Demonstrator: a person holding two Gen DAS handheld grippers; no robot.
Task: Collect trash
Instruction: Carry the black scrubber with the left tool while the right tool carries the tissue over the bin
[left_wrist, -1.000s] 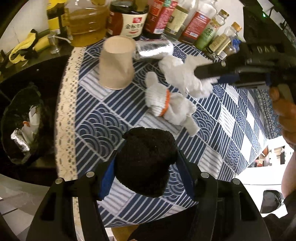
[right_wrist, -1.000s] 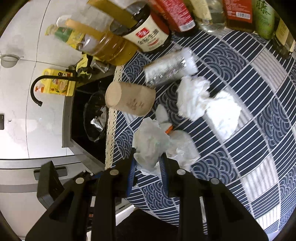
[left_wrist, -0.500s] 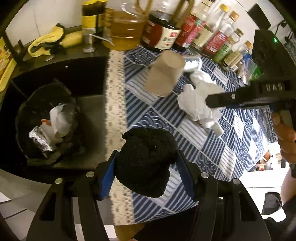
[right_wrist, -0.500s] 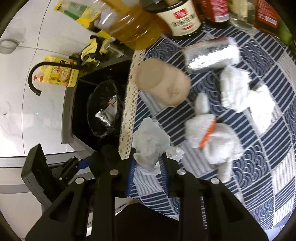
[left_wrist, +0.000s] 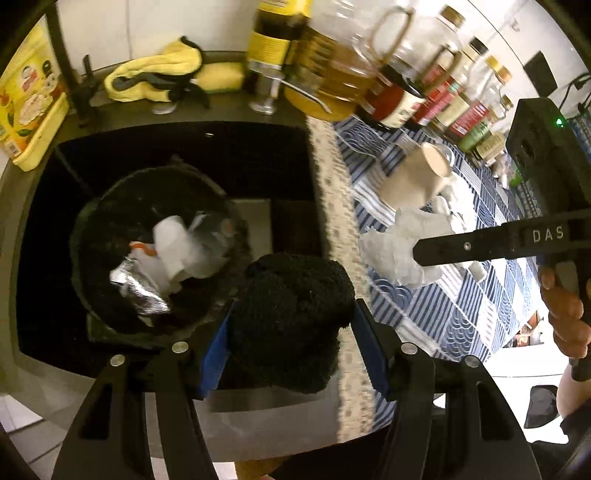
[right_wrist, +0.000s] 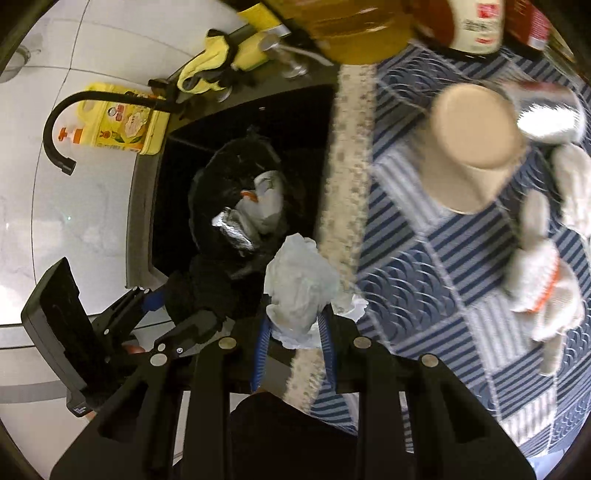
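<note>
My left gripper (left_wrist: 291, 328) is shut on a black fuzzy wad (left_wrist: 291, 317), held over the edge between the sink and the tablecloth. My right gripper (right_wrist: 295, 328) is shut on a crumpled white paper wad (right_wrist: 299, 288); that wad also shows in the left wrist view (left_wrist: 399, 247). A black-lined trash bin (left_wrist: 110, 206) stands in the dark sink, holding white paper and crumpled foil (left_wrist: 140, 291). The bin also shows in the right wrist view (right_wrist: 207, 199). On the blue patterned cloth lie a tan paper cup (right_wrist: 476, 147), a foil roll (right_wrist: 546, 114) and a white glove with an orange band (right_wrist: 539, 291).
Oil and sauce bottles (left_wrist: 343, 74) stand along the back of the table. A yellow cloth (left_wrist: 155, 74) and a yellow soap container (left_wrist: 29, 103) sit by the sink. A black faucet (right_wrist: 62, 125) arches over the sink's far side. A lace border (left_wrist: 332, 199) marks the cloth's edge.
Both grippers have moved left from over the table toward the sink and bin, each still holding its wad. The bin now sits closer and more central in both views.
</note>
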